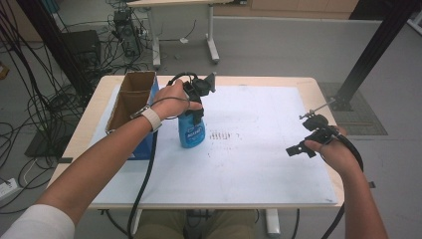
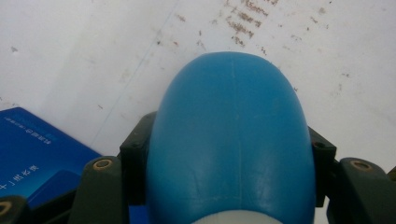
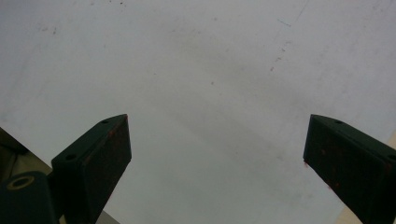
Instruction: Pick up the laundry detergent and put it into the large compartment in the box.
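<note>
A light wooden desk (image 1: pixel 318 84) stands on a grey floor, and a large white sheet (image 1: pixel 259 164) covers most of its top, leaving bare wood along the far edge and at the right and left margins. Faint reddish-brown specks mark the sheet near its middle. Behind the desk, black cables sprawl over the floor at the left, a second table's white legs rise beyond the far edge, and a black post slants down past the far right corner. An open cardboard box with a blue side (image 1: pixel 130 107) sits at the desk's far left corner.

A blue bottle (image 1: pixel 192 129) stands upright on the sheet just right of the box, closer to the far edge than the near one. The left gripper (image 1: pixel 197 102) comes down on it from above; in the left gripper view the bottle's rounded blue body (image 2: pixel 231 140) sits squarely between the two black jaws, whose pads press against its left and right sides. The jaws are clamped on the bottle.

The right gripper (image 1: pixel 303 148) hovers above the sheet near the desk's right edge, well apart from the bottle. In the right gripper view its jaws stand spread wide, with bare white sheet (image 3: pixel 210 93) between them and nothing held.
</note>
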`<state>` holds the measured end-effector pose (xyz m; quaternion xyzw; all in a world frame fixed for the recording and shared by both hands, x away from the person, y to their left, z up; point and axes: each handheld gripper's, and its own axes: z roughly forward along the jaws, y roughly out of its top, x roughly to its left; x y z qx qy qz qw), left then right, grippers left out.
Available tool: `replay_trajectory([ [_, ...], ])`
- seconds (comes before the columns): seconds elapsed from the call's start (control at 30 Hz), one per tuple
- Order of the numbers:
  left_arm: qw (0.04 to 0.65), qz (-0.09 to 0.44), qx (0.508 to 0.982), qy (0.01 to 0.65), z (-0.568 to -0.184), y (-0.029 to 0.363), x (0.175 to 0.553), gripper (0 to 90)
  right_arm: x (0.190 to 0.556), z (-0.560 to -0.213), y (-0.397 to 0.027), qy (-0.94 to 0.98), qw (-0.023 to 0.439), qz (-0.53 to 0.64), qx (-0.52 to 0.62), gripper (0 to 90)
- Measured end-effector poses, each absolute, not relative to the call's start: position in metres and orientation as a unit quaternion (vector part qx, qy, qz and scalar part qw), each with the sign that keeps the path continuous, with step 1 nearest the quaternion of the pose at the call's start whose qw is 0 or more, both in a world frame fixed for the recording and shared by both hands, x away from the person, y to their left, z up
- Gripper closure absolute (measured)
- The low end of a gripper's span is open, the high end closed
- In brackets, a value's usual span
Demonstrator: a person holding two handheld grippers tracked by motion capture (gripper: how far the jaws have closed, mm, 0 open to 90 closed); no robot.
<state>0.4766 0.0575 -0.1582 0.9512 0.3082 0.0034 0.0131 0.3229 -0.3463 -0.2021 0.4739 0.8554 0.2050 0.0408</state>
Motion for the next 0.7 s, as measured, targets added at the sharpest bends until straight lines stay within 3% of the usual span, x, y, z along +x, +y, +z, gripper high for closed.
replay_trajectory([
  [0.7, 0.015, 0.005, 0.952, 0.307, -0.1584, 0.0578, 0.4757, 38.3, 0.3226, -0.202, -0.3465, 0.856, 0.042, 0.205, 0.473, 7.6],
])
